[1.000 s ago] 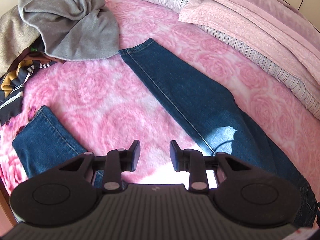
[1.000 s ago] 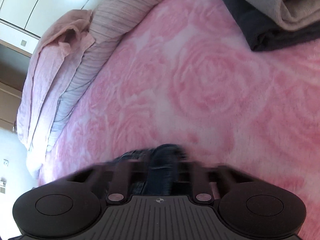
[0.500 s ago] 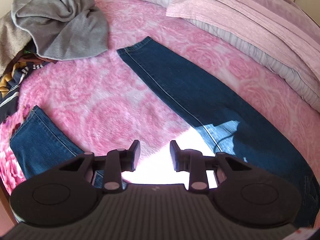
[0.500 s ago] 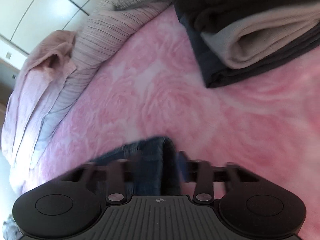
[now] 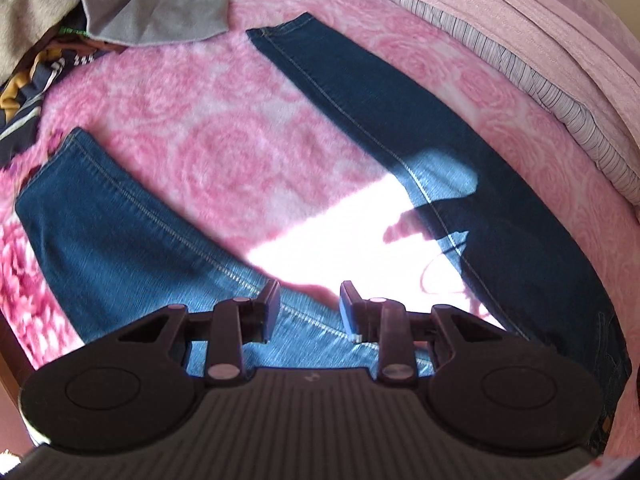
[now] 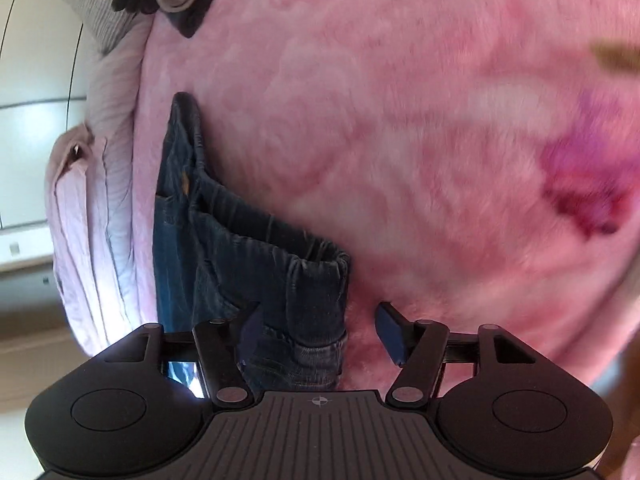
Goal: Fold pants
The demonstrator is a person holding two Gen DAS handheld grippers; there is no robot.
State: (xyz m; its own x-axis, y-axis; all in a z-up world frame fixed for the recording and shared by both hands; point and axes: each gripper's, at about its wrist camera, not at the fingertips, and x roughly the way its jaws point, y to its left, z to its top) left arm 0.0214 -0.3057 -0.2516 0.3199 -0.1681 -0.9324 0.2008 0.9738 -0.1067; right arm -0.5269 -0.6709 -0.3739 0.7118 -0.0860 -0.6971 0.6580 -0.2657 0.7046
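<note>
A pink rose-patterned blanket (image 5: 224, 152) covers the bed, jeans (image 5: 400, 120) spread across it; both grippers' jaws are spread, pinching nothing.

Home bedroom: pink rose blanket (image 5: 224, 160), pillows (image 5: 560, 40), clothes pile (image 5: 120, 0).

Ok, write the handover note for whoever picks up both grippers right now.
Left gripper: open, empty, above the jeans near the crotch.
Right gripper: open; the waistband sits bunched between its spread fingers, not clamped.
Jeans lie on the pink blanket, legs splayed in a V, both hems pointing toward the clothes pile.
Done: no fold visible yet.
Left: bring one leg over the other, then fold lengthwise, probably regripping the waistband first.
</note>
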